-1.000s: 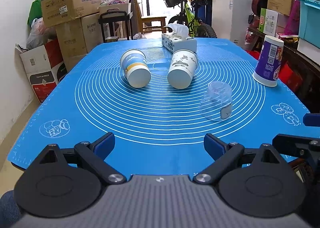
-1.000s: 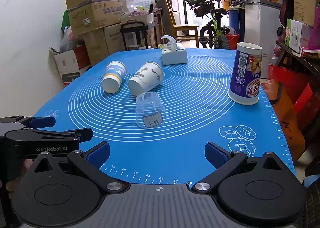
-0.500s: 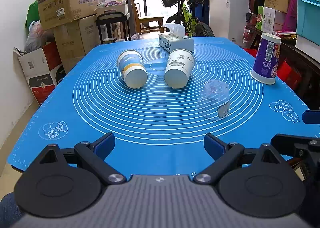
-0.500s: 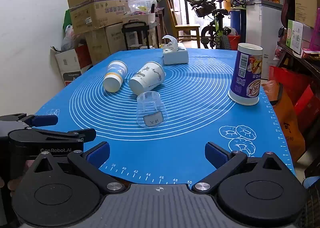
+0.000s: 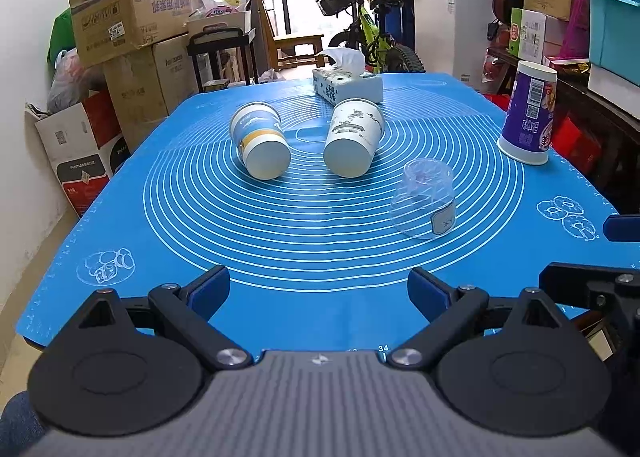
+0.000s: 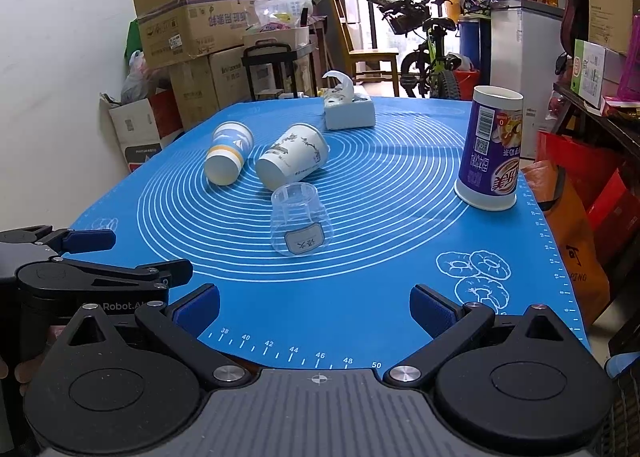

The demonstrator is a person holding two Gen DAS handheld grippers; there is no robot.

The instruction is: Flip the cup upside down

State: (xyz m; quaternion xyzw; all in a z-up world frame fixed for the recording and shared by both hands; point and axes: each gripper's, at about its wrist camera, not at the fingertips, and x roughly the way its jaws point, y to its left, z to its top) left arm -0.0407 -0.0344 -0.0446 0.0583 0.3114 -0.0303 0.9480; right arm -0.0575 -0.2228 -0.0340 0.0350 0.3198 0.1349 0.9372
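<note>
Two paper cups lie on their sides on the blue mat (image 5: 320, 257): a blue-and-yellow one (image 5: 260, 141) (image 6: 228, 153) and a white patterned one (image 5: 354, 143) (image 6: 294, 161), bases toward me. A clear plastic cup (image 5: 424, 205) (image 6: 300, 223) stands upside down nearer me. A tall purple cup (image 5: 528, 113) (image 6: 490, 149) stands upside down at the right. My left gripper (image 5: 320, 289) is open and empty at the near edge. My right gripper (image 6: 316, 307) is open and empty, just right of the left one.
A tissue box (image 5: 346, 83) (image 6: 348, 111) sits at the mat's far end. Cardboard boxes (image 5: 128, 17) stack at the left wall. A bicycle (image 5: 360, 37), a white appliance and shelves with boxes stand behind and to the right.
Both grippers have risen and eased forward a little, so the cups sit lower in view. Nothing on the mat has moved; both grippers stay open.
</note>
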